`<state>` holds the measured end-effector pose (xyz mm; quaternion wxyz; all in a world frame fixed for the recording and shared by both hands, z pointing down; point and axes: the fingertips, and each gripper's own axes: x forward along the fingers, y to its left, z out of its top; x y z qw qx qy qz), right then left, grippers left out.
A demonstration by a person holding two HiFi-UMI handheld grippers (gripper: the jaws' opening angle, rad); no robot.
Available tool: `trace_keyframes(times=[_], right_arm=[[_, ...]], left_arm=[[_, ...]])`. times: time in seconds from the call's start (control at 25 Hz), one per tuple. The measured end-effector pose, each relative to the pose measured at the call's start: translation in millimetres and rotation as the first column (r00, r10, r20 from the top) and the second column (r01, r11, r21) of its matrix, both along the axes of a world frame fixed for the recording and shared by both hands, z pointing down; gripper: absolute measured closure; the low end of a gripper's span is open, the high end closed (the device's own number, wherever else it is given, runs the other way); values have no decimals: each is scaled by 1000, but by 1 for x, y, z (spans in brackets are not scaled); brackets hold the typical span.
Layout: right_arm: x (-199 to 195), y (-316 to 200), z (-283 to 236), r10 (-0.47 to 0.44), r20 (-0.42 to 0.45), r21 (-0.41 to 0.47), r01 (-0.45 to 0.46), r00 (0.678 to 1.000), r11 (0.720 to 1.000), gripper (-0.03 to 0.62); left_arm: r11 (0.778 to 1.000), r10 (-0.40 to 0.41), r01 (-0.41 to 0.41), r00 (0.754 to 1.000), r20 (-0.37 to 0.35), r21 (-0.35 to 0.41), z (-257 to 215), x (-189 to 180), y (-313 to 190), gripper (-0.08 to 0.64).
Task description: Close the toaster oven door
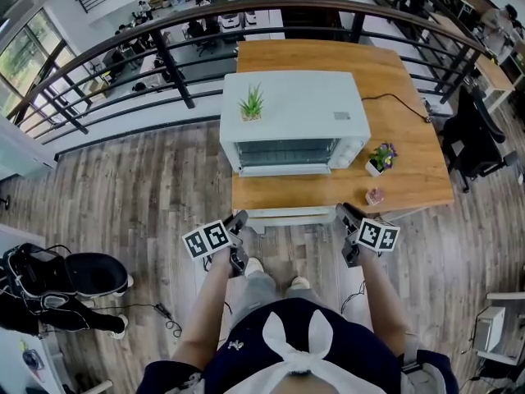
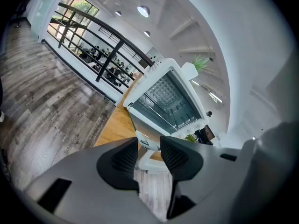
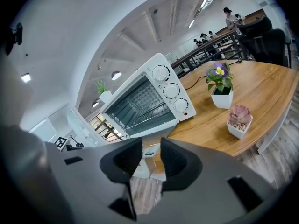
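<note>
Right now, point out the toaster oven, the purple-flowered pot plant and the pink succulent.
toaster oven (image 1: 303, 109), head view, on its white top.
purple-flowered pot plant (image 3: 223, 98), right gripper view, on its white pot.
pink succulent (image 3: 239, 112), right gripper view, on its leaves.

White toaster oven (image 1: 295, 109) sits square on wooden tabletop (image 1: 410, 130), toward its front left, front facing camera wearer. Door (image 1: 283, 189) wide open, dropped flat on bottom hinge, wood showing through glass pane. White handle (image 1: 283, 216) reaches out at tabletop's front edge. Cavity exposed, wire rack (image 3: 145, 107) inside. Three round knobs (image 3: 171, 91) stacked down right side of front, red light below lowest.
</note>
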<state>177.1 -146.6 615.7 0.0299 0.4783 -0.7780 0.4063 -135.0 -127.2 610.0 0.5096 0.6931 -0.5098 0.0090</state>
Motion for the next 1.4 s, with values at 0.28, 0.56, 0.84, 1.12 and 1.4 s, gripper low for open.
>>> trace_keyframes(times=[0.28, 0.56, 0.84, 1.12, 1.4], right_arm=[[-1, -4, -6, -2, 15, 13, 2, 1000, 1000, 463], [-2, -10, -12, -7, 19, 28, 7, 1000, 1000, 462], [-2, -15, -18, -4, 11, 33, 3, 1000, 999, 462], [-2, -18, -25, -2, -8, 57, 2, 1000, 998, 462], [-4, -24, -37, -18, -131, 113, 33, 991, 993, 469]], left_arm=[[1000, 0, 0, 1000, -19, 8, -6, 0, -5, 402], [1000, -7, 8, 999, -44, 23, -11, 0, -10, 402], [999, -21, 22, 998, -54, 34, -16, -1, -15, 402], [998, -31, 35, 997, -67, 52, -23, -1, -18, 402], [997, -34, 40, 996, -87, 70, -31, -2, -23, 402]])
